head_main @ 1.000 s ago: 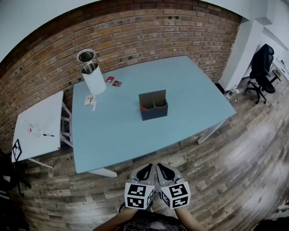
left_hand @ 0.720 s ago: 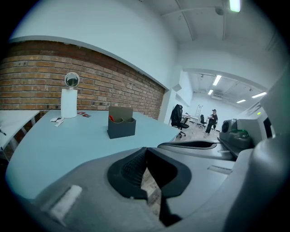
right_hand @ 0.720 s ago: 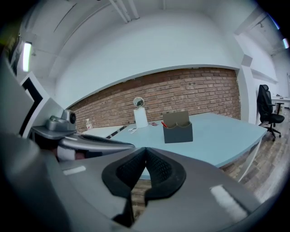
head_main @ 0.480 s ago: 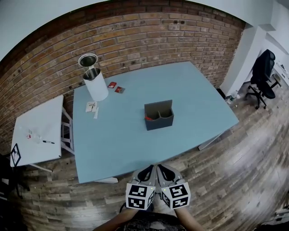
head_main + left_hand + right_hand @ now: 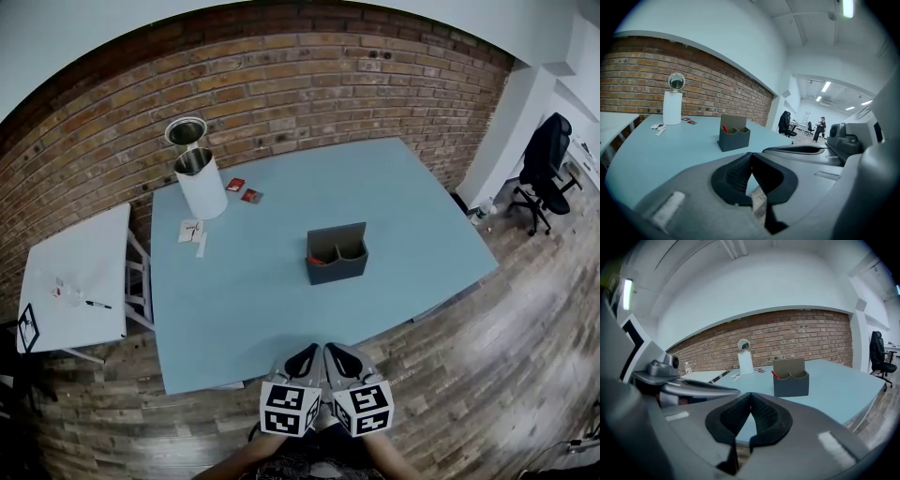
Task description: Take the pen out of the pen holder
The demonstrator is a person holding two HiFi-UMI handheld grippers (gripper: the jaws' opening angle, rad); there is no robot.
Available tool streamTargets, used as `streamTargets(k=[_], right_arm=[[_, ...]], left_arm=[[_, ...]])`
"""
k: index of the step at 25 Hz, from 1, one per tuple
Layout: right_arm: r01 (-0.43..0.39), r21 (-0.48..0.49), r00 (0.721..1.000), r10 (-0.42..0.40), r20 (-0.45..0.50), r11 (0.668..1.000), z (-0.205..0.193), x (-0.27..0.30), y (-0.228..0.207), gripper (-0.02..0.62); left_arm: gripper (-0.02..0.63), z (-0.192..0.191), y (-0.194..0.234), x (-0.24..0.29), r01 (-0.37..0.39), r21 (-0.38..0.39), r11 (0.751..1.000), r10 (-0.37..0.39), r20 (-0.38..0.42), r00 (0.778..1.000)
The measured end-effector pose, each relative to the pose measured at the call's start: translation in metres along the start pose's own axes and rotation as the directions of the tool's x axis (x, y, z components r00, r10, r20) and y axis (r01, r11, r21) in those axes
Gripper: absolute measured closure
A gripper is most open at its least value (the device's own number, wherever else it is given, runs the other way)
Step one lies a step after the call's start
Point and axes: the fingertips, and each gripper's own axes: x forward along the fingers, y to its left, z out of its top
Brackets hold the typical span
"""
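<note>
A dark grey pen holder stands near the middle of the light blue table. A red pen shows in its left compartment; the same pen leans in the holder in the right gripper view and in the holder in the left gripper view. My left gripper and right gripper hang side by side below the table's near edge, well short of the holder. Both are shut with nothing between the jaws.
A white cylinder with a round mirror stands at the table's far left, with small red packets and paper slips beside it. A white side table sits left. An office chair stands far right. Brick wall behind.
The view has shifted: the table and pen holder sit lower and further right in the frame than before. Both grippers stay shut, side by side at the bottom.
</note>
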Motion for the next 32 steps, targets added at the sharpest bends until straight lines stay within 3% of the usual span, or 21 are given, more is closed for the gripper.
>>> streamTargets(k=[13,32], right_arm=[[-0.028,-0.024,0.999,0.029,0.021,0.999,0.019,0.03,-0.01,0.592],[-0.126,-0.074,0.992,0.125,-0.019,0.989,0.043,0.092,-0.055,0.592]], left_arm=[[0.614,0.019,0.028,0.016,-0.051,-0.007,0.999,0.051,0.033,0.998],[0.614,0.049,0.058,0.082,-0.134,-0.06,0.989,0.137,0.039,0.99]])
